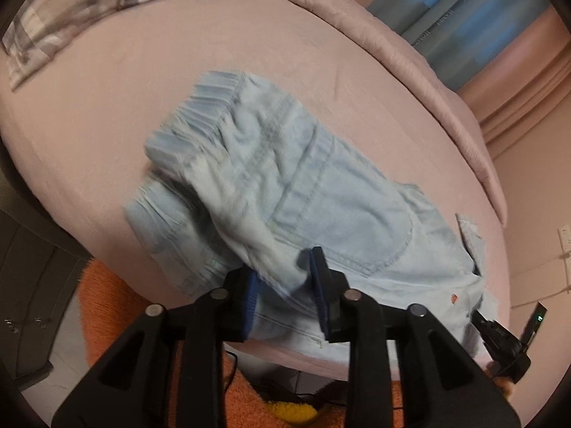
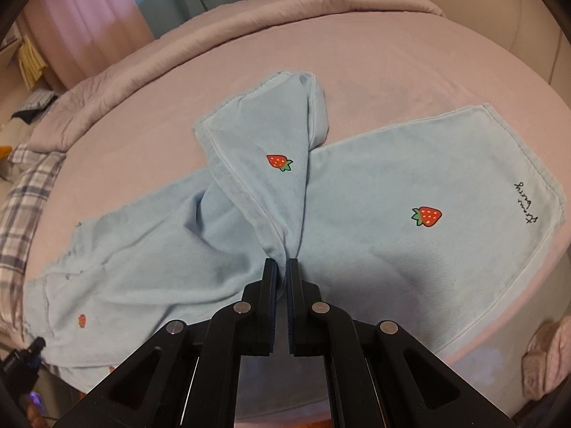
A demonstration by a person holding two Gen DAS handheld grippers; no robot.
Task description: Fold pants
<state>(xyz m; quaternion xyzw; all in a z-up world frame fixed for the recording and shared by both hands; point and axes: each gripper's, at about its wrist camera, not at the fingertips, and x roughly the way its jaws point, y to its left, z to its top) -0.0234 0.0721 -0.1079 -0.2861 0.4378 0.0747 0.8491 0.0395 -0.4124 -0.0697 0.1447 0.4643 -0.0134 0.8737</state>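
Note:
Light blue pants [image 2: 374,185] with strawberry prints lie on a pink bed [image 2: 357,53]. My right gripper [image 2: 283,267] is shut on the edge of one pant leg [image 2: 260,149], which is lifted and folded over toward the middle. The other leg lies flat at the right. In the left wrist view the waist end of the pants [image 1: 285,178] with its elastic band is bunched and partly raised. My left gripper [image 1: 285,267] has its jaws apart with a fold of the waist fabric between the blue pads [image 1: 249,296]. The image is blurred there.
A plaid pillow [image 1: 107,7] lies at the bed's far end. A rolled pink duvet [image 2: 178,46] runs along the far bed edge. An orange rug [image 1: 117,321] lies on the floor below the bed. The other gripper's tip [image 1: 499,339] shows at the right edge.

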